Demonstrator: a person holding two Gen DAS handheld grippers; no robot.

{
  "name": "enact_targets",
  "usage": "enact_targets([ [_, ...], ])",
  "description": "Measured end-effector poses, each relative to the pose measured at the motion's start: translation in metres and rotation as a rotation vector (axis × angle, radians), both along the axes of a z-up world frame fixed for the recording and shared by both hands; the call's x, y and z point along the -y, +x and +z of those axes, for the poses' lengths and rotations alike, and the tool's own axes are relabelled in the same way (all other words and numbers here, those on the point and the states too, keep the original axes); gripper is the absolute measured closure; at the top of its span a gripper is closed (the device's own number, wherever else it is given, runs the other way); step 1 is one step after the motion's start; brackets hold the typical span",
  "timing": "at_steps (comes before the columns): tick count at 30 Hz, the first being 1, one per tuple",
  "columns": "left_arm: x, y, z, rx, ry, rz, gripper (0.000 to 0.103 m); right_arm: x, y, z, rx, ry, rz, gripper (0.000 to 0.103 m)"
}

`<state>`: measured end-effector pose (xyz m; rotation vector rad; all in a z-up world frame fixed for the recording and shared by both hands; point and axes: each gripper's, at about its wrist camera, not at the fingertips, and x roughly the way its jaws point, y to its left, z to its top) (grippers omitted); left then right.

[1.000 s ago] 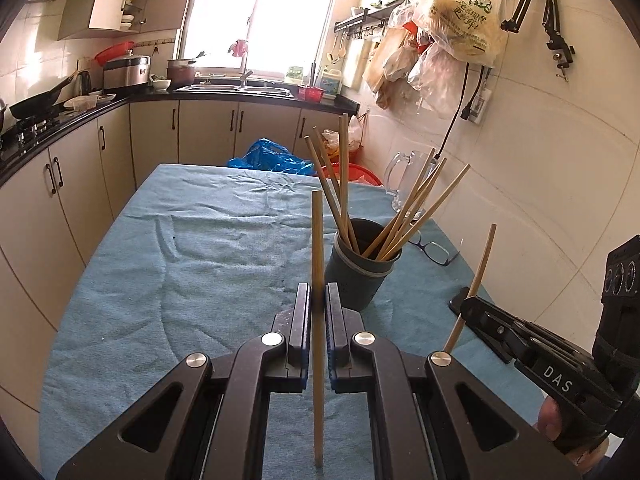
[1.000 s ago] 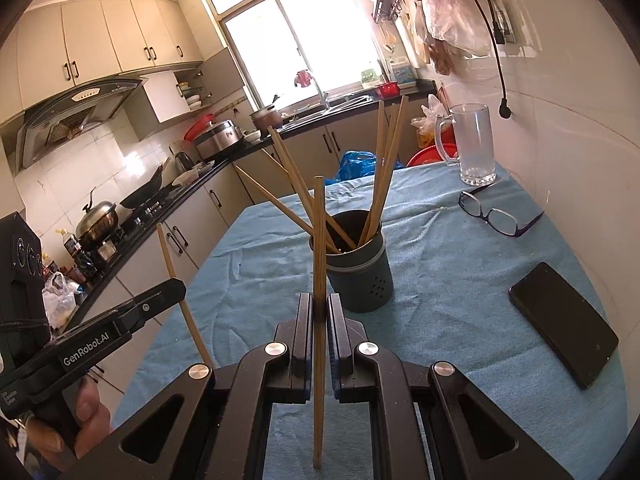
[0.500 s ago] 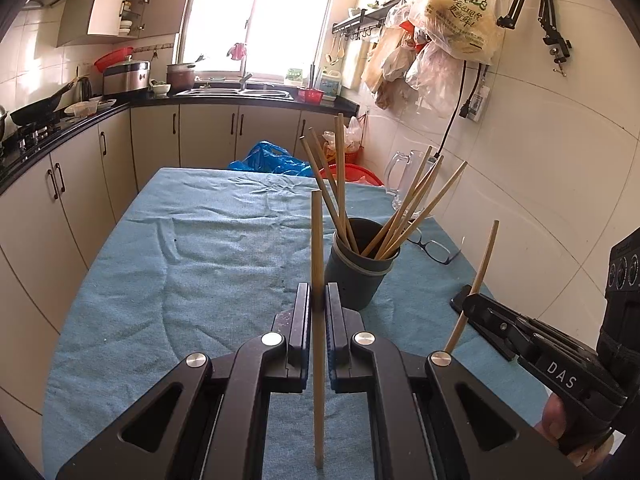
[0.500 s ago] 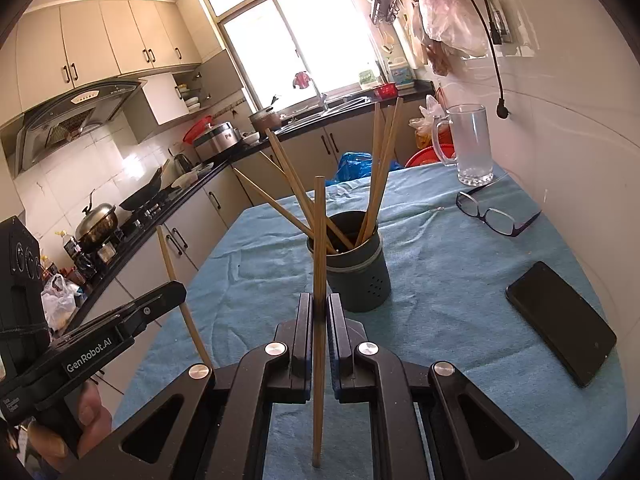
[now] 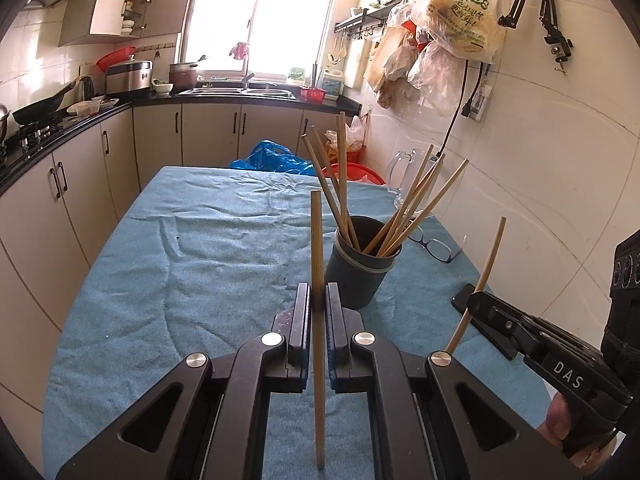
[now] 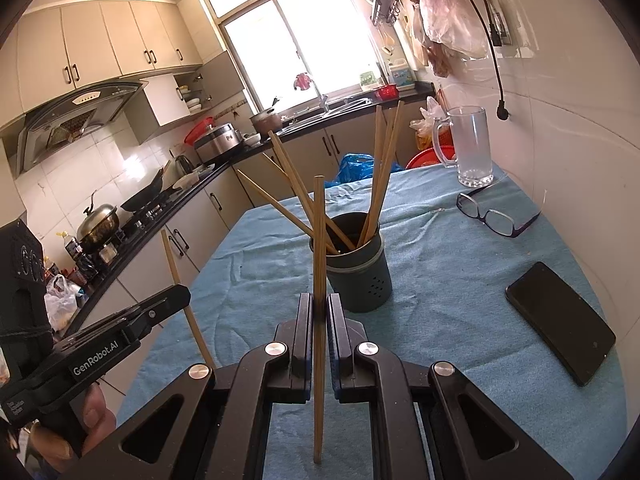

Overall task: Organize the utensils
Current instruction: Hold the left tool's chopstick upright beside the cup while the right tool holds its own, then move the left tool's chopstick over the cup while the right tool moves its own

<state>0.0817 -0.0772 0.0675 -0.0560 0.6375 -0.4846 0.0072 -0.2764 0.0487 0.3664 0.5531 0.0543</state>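
1. Two chopsticks were in hand, one per gripper: the left gripper (image 5: pixel 317 305) had its fingers clenched on a wooden chopstick (image 5: pixel 316 240) held upright, and the right gripper (image 6: pixel 319 307) gripped a second chopstick (image 6: pixel 318 240) the same way.
2. Both sticks were clamped roughly a third of the way up from the lower end, so most of the length stood free above the fingers.
3. The grey holder (image 5: pixel 360 276) stood on the blue-clothed bench (image 5: pixel 200 264), toward its wall-side edge and just ahead of both grippers, with several chopsticks already leaning fanned against its rim.
4. Handling, as a judgement: each stick looked light, stiff and slim, unlikely to break but apt to pivot or slip between flat pads. The low grip leaves a long lever above, so a knock against the leaning sticks could twist it.
5. The holder looked light enough to tip if a stick pushed sideways on its rim.
6. Readable writing: "DAS" on the right gripper's arm (image 5: pixel 568 380) in the left view, and "GenRobot.AI" on the left gripper's arm (image 6: pixel 100 360) in the right view.
7. Green print on a hanging plastic bag (image 5: pixel 460 12) was too small to read.
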Motion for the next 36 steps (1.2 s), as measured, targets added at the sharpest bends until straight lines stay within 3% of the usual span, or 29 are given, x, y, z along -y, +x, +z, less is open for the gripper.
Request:
enact_targets([
  [36, -0.024, -0.029, 0.021, 0.049, -0.036, 0.046, 0.097, -0.009, -0.039, 0.025, 0.068, -0.008, -0.026, 0.095],
])
